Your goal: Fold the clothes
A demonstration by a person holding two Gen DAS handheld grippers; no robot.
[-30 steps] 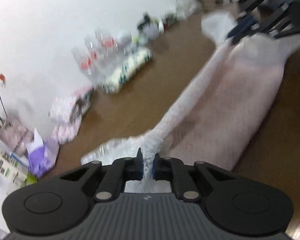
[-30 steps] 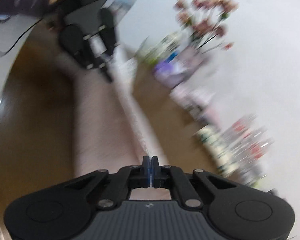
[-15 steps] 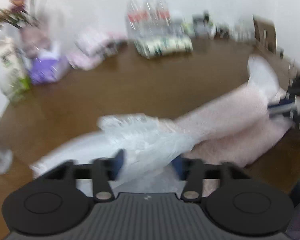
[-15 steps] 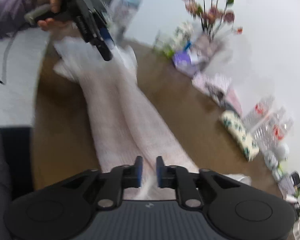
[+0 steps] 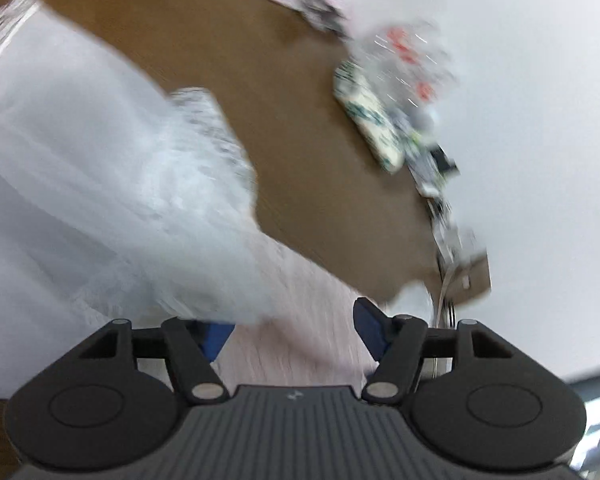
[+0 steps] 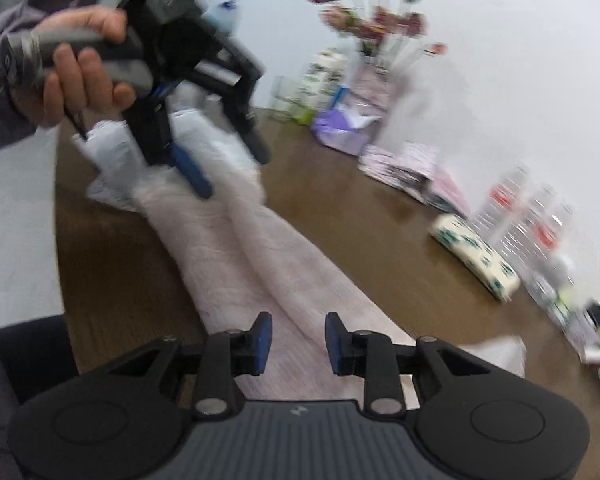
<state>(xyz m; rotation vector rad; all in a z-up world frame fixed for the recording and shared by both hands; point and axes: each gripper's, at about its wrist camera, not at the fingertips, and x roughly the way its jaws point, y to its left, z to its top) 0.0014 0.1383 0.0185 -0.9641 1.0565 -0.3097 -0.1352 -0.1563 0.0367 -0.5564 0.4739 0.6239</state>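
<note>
A pale pink garment (image 6: 256, 256) with white lace ends lies folded lengthwise in a long strip on the brown table (image 6: 380, 232). My right gripper (image 6: 298, 340) is open and empty just above its near end. My left gripper (image 6: 228, 172) shows in the right wrist view, open, lifted above the garment's far white end (image 6: 112, 152). In the left wrist view the left gripper (image 5: 296, 330) is open over the pink cloth (image 5: 300, 340), with white lace (image 5: 140, 200) to its left. Both views are blurred.
Along the wall stand flowers in a vase (image 6: 372, 32), a purple bag (image 6: 340, 132), folded patterned cloths (image 6: 416, 168), a patterned pouch (image 6: 476, 264), clear bottles (image 6: 536, 216) and small items (image 5: 436, 168). The table's edge (image 6: 60, 240) is at the left.
Both grippers have opened and let go of the garment, which now lies on the table. The left gripper has lifted and swung; the right has drawn back a little.
</note>
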